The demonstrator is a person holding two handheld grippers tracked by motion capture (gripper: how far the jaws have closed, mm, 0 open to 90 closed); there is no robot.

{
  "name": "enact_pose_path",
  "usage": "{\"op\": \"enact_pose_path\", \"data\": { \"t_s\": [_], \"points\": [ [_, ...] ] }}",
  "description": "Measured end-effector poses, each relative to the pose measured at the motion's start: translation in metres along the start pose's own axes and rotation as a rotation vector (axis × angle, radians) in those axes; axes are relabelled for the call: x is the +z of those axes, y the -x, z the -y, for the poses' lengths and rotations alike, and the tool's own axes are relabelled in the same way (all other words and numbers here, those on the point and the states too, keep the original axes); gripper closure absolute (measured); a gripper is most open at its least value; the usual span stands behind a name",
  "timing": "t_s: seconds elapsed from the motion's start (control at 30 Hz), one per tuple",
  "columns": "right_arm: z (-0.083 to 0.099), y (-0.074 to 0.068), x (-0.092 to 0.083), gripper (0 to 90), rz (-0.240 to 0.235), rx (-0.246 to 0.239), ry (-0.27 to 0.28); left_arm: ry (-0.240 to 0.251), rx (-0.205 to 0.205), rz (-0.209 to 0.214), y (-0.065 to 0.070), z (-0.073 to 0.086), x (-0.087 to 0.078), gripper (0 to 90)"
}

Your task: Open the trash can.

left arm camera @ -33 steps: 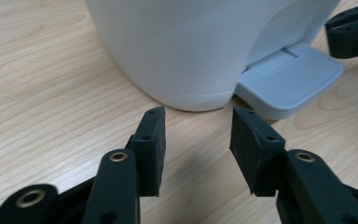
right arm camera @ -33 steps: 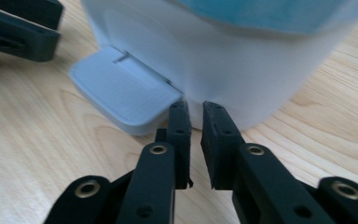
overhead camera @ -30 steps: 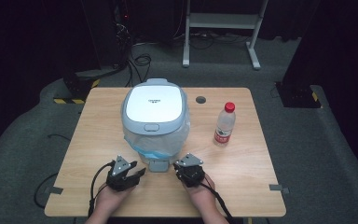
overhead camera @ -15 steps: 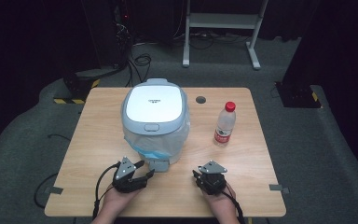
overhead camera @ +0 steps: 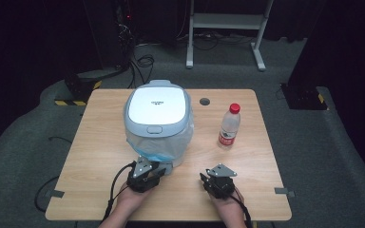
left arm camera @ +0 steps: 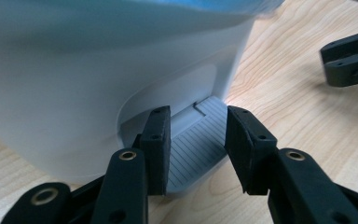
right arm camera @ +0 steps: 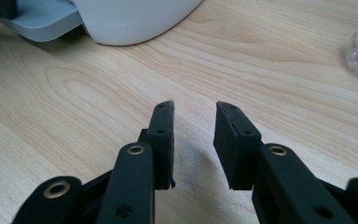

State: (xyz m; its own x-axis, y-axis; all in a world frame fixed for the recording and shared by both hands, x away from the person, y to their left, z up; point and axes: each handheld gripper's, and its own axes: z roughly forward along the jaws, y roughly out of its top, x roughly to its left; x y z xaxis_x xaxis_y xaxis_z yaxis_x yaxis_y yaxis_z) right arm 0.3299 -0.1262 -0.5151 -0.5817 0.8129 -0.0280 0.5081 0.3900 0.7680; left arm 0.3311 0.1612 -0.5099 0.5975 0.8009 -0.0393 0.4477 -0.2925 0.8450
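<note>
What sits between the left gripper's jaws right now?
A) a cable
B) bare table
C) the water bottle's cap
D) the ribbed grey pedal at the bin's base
D: in the left gripper view, the ribbed grey pedal at the white bin's foot lies between the left gripper's jaws.

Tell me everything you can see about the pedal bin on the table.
The pedal bin is a squat, rounded white plastic tub with a pale grey-blue lid, shut, bearing a front button. A clear liner edged in blue spills out below the lid. It stands upright mid-table; its ribbed grey pedal juts toward the person, between the left gripper and its open jaws.
</note>
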Motion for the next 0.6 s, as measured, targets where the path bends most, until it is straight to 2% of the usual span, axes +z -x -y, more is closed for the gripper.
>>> {"op": "enact_pose_path", "data": {
  "t_s": [0.2, 0.27, 0.3, 0.43, 0.6],
  "points": [
    [0.0002, 0.0002, -0.0005, 67.2, 0.001, 0.005, 0.002, -0.01, 0.013, -0.015, 0.0016, -0.0004, 0.0023, 59.1],
    [0.0001, -0.0012, 0.0001, 66.7, 0.0, 0.003, -0.001, 0.001, 0.014, -0.011, 0.0011, 0.0019, 0.0033, 59.0],
    [0.0001, -0.0021, 0.0003, 66.5, -0.002, 0.001, -0.001, 0.01, -0.001, 0.003, -0.0007, 0.0041, 0.0037, 59.0],
    [-0.0002, -0.0041, 0.0013, 66.2, -0.004, -0.008, -0.002, 0.009, 0.006, 0.004, -0.0005, 0.0048, 0.0042, 59.1],
    [-0.0006, -0.0058, 0.0016, 66.0, -0.004, -0.011, -0.004, 0.013, -0.009, 0.012, -0.0015, 0.0061, 0.0048, 59.2]
  ]
}}
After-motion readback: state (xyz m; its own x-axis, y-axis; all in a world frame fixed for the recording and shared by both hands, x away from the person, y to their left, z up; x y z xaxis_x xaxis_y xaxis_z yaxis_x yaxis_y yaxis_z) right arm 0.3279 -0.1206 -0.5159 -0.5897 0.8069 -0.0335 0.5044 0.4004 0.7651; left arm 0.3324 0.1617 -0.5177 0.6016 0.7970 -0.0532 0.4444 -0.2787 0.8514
